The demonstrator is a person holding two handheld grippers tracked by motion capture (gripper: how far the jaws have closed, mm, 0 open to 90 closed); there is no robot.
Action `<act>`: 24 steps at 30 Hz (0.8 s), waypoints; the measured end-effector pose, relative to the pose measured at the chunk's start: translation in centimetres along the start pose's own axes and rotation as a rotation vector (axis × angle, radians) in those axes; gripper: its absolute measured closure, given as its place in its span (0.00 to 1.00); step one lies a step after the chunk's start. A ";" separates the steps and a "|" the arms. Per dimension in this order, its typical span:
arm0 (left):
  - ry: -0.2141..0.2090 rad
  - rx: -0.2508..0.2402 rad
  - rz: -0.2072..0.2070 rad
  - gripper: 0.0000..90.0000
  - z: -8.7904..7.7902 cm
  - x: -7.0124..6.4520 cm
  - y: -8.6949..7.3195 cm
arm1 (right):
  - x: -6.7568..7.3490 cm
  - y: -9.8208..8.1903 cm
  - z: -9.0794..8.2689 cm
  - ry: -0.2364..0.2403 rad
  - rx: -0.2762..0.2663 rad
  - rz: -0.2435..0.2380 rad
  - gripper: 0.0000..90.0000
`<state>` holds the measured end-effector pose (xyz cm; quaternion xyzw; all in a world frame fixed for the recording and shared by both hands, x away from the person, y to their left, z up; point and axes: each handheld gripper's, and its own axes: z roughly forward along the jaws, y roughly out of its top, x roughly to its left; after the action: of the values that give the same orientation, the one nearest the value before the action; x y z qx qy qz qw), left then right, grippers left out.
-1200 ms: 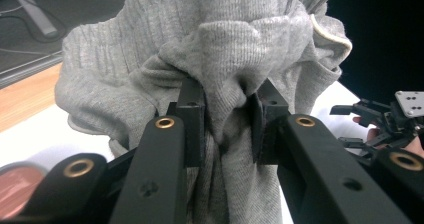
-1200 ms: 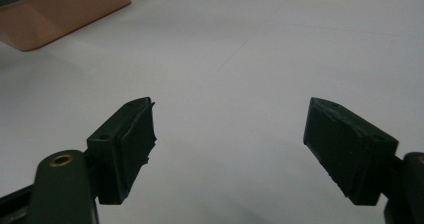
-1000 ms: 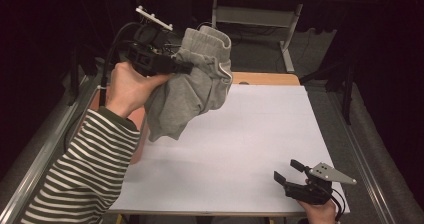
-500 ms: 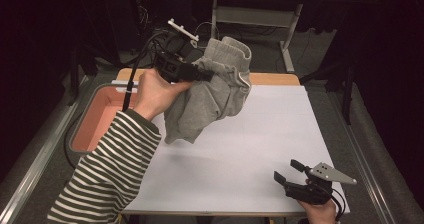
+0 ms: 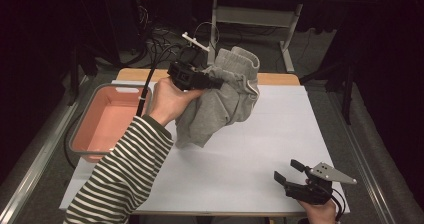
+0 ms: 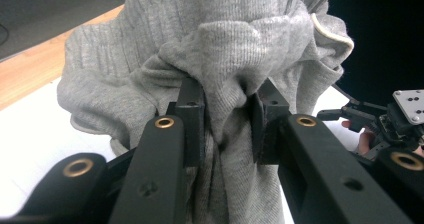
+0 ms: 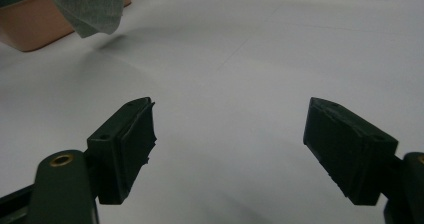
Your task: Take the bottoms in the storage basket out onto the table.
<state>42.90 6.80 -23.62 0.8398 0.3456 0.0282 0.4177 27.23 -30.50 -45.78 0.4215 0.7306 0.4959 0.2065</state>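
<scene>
A grey knitted garment [image 5: 225,99] hangs bunched in the air over the white sheet [image 5: 250,154], its lower end just above the sheet. My left gripper [image 5: 216,82] is shut on a thick fold of it, held up by a hand with a striped sleeve. From the left gripper view the grey garment [image 6: 220,59] is squeezed between the two black pads [image 6: 192,119]. My right gripper [image 5: 289,170] rests low at the near right corner of the sheet, open with nothing between its fingers. In the right gripper view a tip of the garment [image 7: 90,6] dangles at the far left.
A salmon-pink tub [image 5: 105,121] stands at the left of the table, beside the white sheet. A bare wooden strip [image 5: 275,79] runs along the table's far edge. Metal rails flank the table. A desk frame and cables lie on the dark floor beyond.
My left gripper has carried the grey garment to the right and downward, from over the tub toward the sheet's far middle. The right gripper has stayed put.
</scene>
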 end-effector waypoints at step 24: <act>0.006 0.035 -0.080 0.76 4.3 2.5 -3.5 | 0.0 0.0 0.0 0.003 0.002 0.000 0.23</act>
<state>44.33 6.85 -29.52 0.8325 0.3806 0.0081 0.4025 27.23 -30.53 -45.79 0.4210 0.7314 0.4958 0.2050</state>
